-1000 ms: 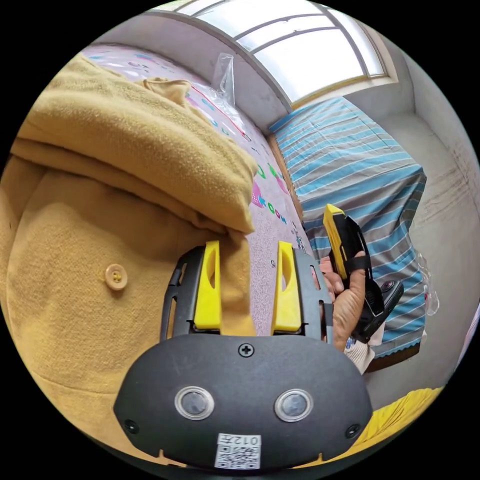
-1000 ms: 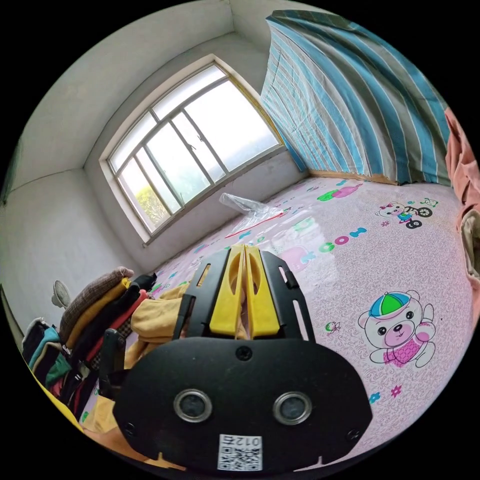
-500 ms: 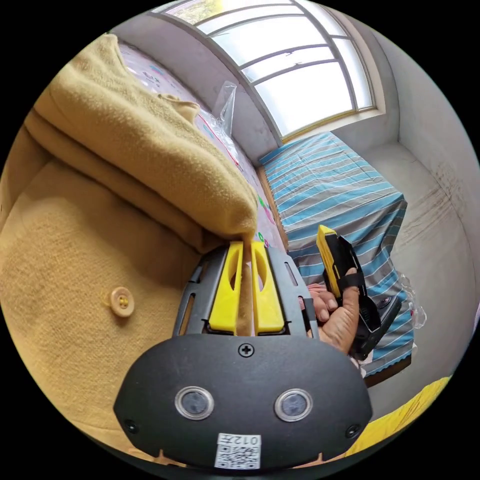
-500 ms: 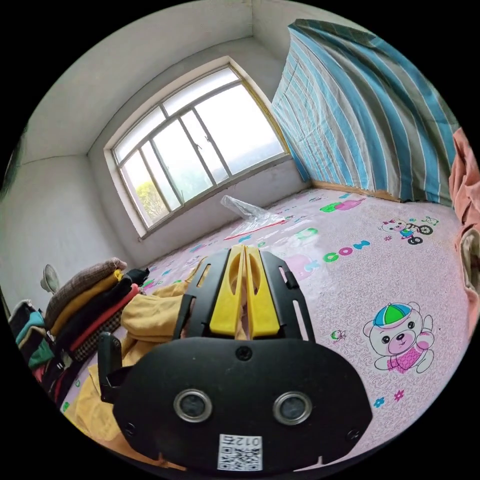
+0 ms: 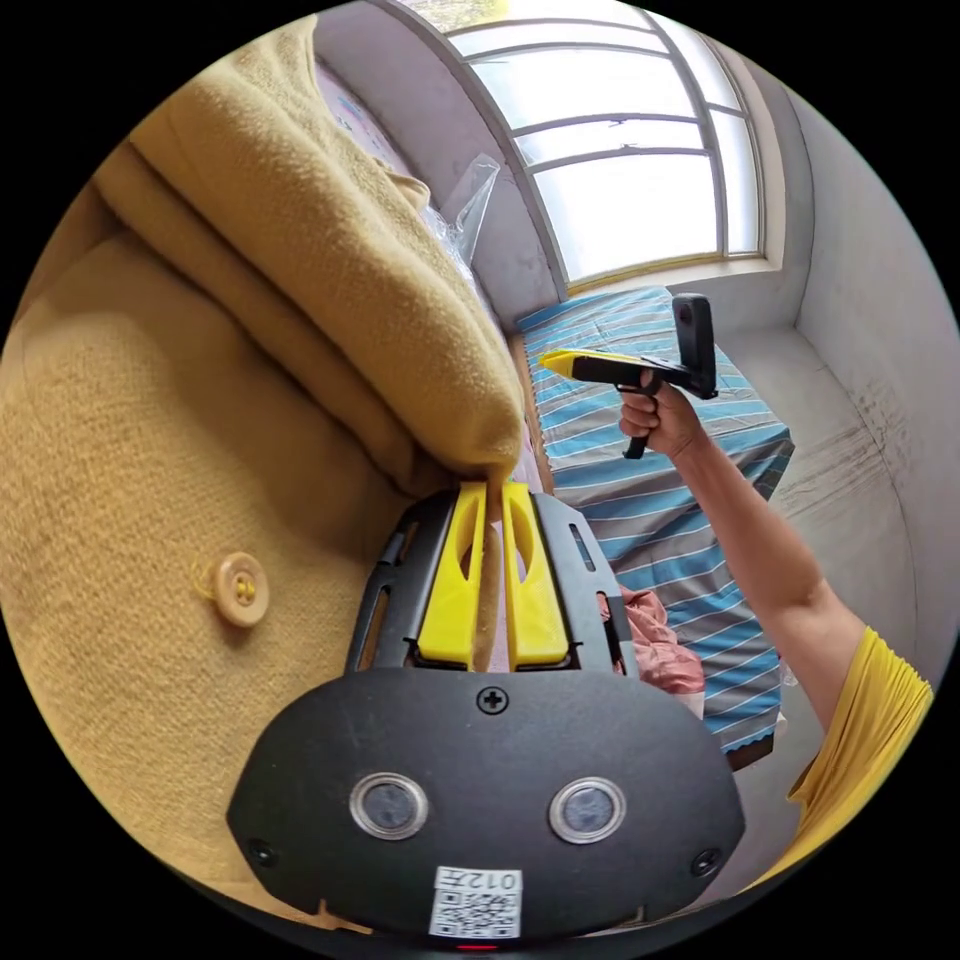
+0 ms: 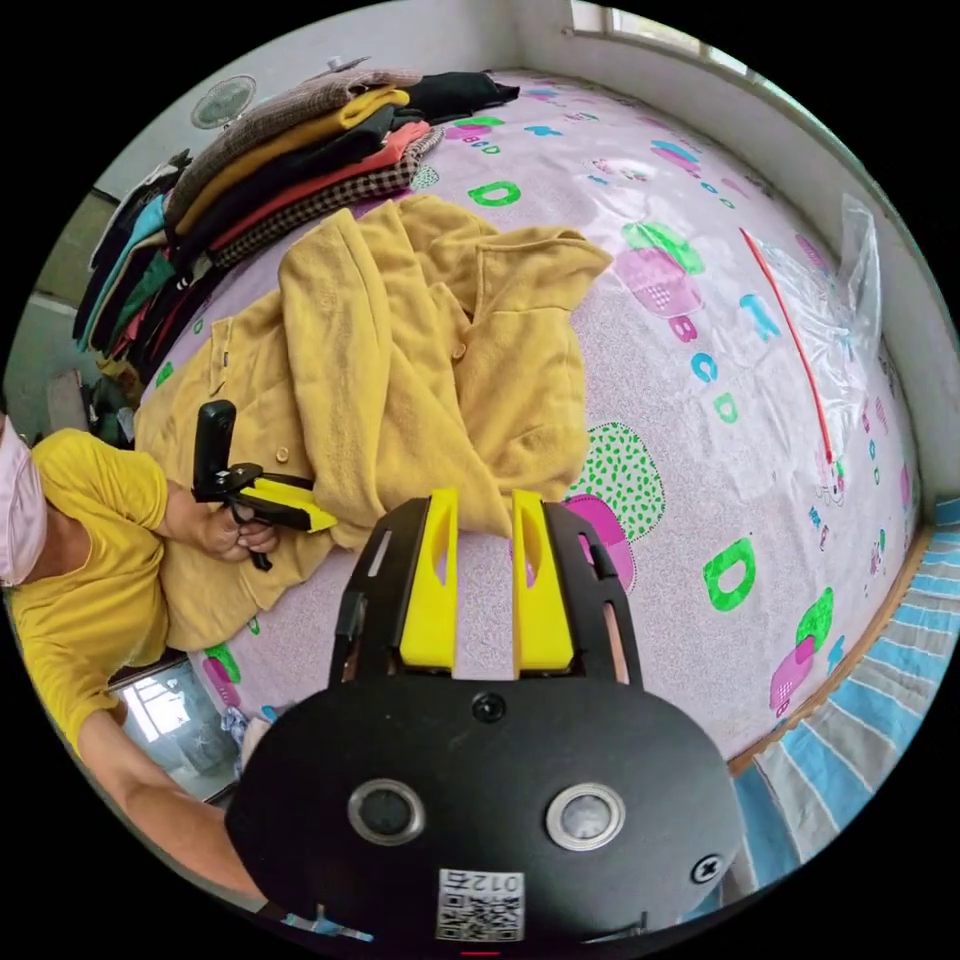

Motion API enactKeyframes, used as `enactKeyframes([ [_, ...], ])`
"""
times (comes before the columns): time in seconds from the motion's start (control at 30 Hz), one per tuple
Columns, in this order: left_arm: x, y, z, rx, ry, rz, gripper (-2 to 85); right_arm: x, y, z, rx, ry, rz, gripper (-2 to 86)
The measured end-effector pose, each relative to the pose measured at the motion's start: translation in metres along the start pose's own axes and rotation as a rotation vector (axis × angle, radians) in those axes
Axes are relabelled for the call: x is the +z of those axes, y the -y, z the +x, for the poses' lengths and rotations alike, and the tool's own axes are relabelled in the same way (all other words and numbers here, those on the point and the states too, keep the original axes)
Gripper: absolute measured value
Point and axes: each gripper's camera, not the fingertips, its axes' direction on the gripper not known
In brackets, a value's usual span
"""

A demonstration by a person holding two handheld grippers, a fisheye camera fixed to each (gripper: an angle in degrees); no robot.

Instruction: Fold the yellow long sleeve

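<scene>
The yellow long sleeve [image 6: 420, 340], a fleecy buttoned top, lies crumpled on the pink cartoon mat [image 6: 690, 470]. Seen close in the left gripper view, the same yellow garment [image 5: 200, 480] shows a round button [image 5: 240, 590] and a thick folded edge. My left gripper [image 5: 488, 492] is shut on that edge, with cloth showing between the jaws. From above, the left gripper [image 6: 322, 520] sits at the garment's near edge, held by a hand. My right gripper [image 6: 483, 497] hangs high over the mat, open, with nothing between its jaws. It also appears raised in a hand as the right gripper [image 5: 550, 360].
A stack of folded clothes [image 6: 300, 130] lies at the mat's far edge beside the garment. A clear plastic bag [image 6: 830, 300] rests near the wall. A blue striped sheet [image 5: 650, 520] drapes furniture under the window [image 5: 620, 150]. The person's yellow-sleeved arm [image 6: 90, 560] is beside the mat.
The left gripper went from open to shut on the garment's edge. The right gripper, shut a moment ago, has opened and risen high above the mat.
</scene>
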Motion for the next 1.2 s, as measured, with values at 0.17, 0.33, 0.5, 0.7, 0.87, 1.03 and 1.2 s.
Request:
enactKeyframes([
  [0.17, -0.001, -0.003, -0.001, 0.013, 0.009, 0.001, 0.9, 0.057, 0.042, 0.022, -0.003, 0.107, -0.111, 9.1],
  [0.33, -0.001, -0.005, -0.002, 0.025, 0.007, -0.013, 0.6, 0.095, 0.064, 0.021, -0.028, 0.145, -0.153, 2.5],
  [0.5, 0.003, -0.013, 0.016, 0.113, 0.06, -0.017, 0.4, 0.093, 0.076, 0.029, 0.037, 0.009, -0.126, 0.7],
  [0.7, 0.007, -0.026, 0.019, 0.086, 0.076, -0.023, 0.3, 0.163, 0.105, 0.017, 0.082, -0.128, -0.261, 0.3],
  [0.87, 0.01, -0.036, 0.019, 0.059, 0.055, -0.03, 0.3, 0.163, 0.096, 0.025, 0.208, -0.09, -0.193, 0.3],
  [1.03, 0.006, -0.045, 0.024, 0.055, 0.062, -0.017, 0.4, 0.167, 0.079, 0.022, 0.308, -0.068, -0.127, 0.7],
  [1.2, 0.005, -0.053, 0.045, 0.156, 0.056, -0.034, 0.3, 0.165, 0.062, -0.001, 0.303, -0.108, -0.109, 2.1],
])
